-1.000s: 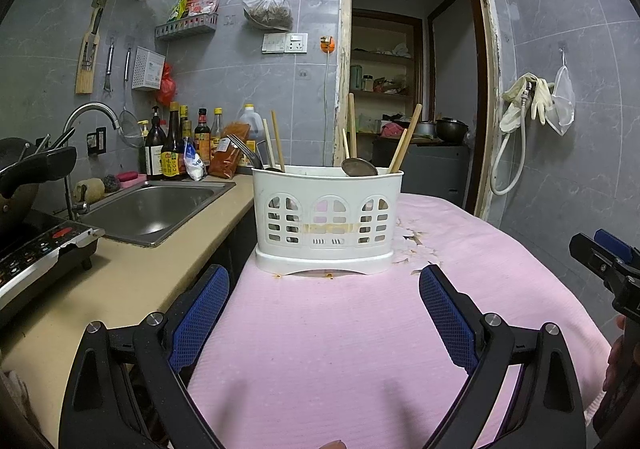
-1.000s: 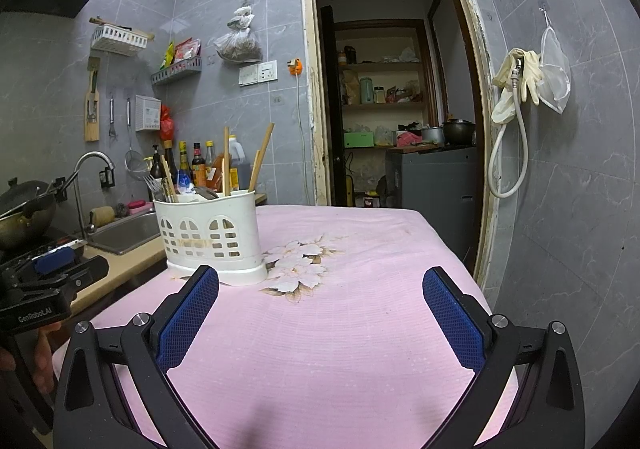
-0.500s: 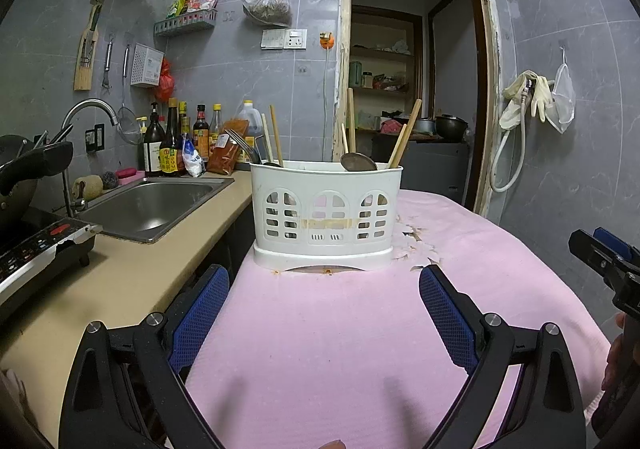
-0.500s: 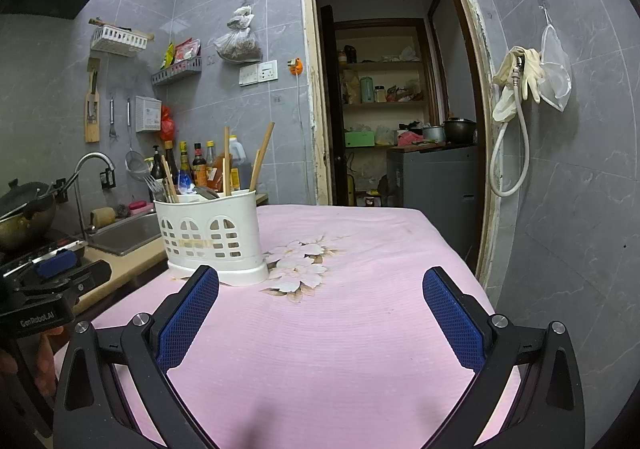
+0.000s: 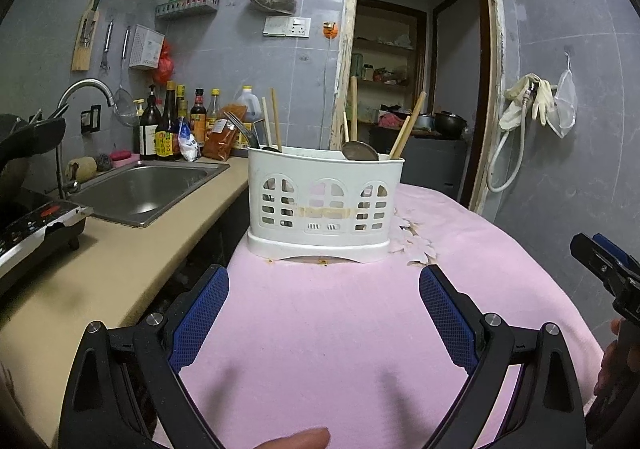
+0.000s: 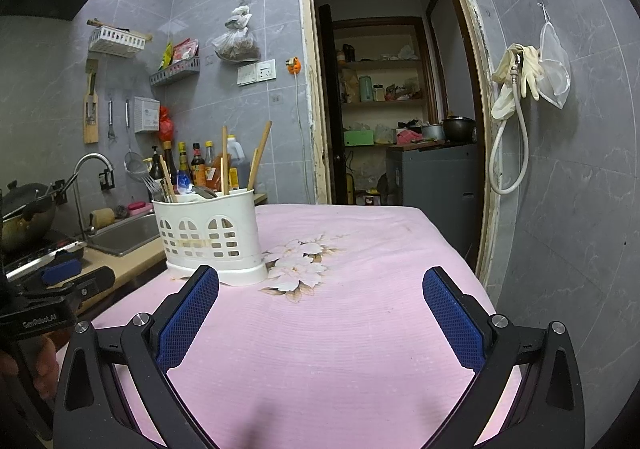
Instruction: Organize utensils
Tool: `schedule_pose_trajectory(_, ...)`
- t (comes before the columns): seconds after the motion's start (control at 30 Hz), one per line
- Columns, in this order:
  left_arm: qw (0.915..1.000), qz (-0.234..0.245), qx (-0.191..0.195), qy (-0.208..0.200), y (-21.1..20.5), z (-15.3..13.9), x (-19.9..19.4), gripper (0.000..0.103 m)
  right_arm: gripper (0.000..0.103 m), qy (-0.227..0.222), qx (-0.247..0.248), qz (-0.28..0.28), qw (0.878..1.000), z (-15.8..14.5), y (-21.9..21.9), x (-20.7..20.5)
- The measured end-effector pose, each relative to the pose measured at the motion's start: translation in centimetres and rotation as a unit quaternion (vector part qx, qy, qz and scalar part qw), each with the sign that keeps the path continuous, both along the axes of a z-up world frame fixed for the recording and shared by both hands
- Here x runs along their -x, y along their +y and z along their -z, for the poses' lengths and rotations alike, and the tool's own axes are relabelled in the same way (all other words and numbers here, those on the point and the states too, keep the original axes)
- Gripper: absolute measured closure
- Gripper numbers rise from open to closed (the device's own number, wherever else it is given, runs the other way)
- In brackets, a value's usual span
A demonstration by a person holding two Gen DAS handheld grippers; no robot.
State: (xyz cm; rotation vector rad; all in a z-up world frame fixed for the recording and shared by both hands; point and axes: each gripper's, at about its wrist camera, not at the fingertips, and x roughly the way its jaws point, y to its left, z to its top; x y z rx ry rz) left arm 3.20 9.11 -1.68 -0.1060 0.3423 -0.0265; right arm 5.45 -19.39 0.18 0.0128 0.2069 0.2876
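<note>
a: where's the utensil stuff rn?
b: white plastic utensil caddy w/ arched cutouts (image 5: 325, 203) stands upright on the pink tablecloth w/ a white flower print (image 5: 340, 329), near the cloth's edge by the beige countertop (image 5: 120, 261); straight ahead of the left gripper (image 5: 324, 313), apart from it.
a: what's in it?
b: wooden chopsticks (image 5: 408, 129) sticking up, some tilted; a metal fork (image 5: 236, 125) on the caddy's left side; a metal spoon bowl (image 5: 359, 151) peeking over the rim nearer the right; can't tell which compartment each sits in.
a: claws?
b: left one spread wide, blue-padded fingers (image 5: 198, 323) w/ nothing between them, hovering over the cloth; right gripper (image 6: 320, 315) same, spread wide, nothing held, over the cloth w/ the caddy off to its front-left.
a: around it?
b: steel sink (image 5: 144, 189) w/ a curved tap (image 5: 82, 93) in the counter; dark sauce bottles (image 5: 166, 129) along the grey tiled wall (image 5: 240, 49) behind; black induction hob (image 5: 32, 225) at far left w/ a dark wok (image 6: 24, 213) on it; open doorway (image 6: 396, 109) behind the table w/ shelves inside; white hose and pale rubber gloves (image 6: 516, 77) hung on the right wall.
</note>
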Motion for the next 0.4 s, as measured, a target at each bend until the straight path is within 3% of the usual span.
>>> schedule_pose_trajectory(0.4,0.9999,-0.009,0.002,0.005,0.40,0.06,-0.24,0.009,0.000,0.001,0.000,-0.002,1.000,-0.02,0.25,-0.13)
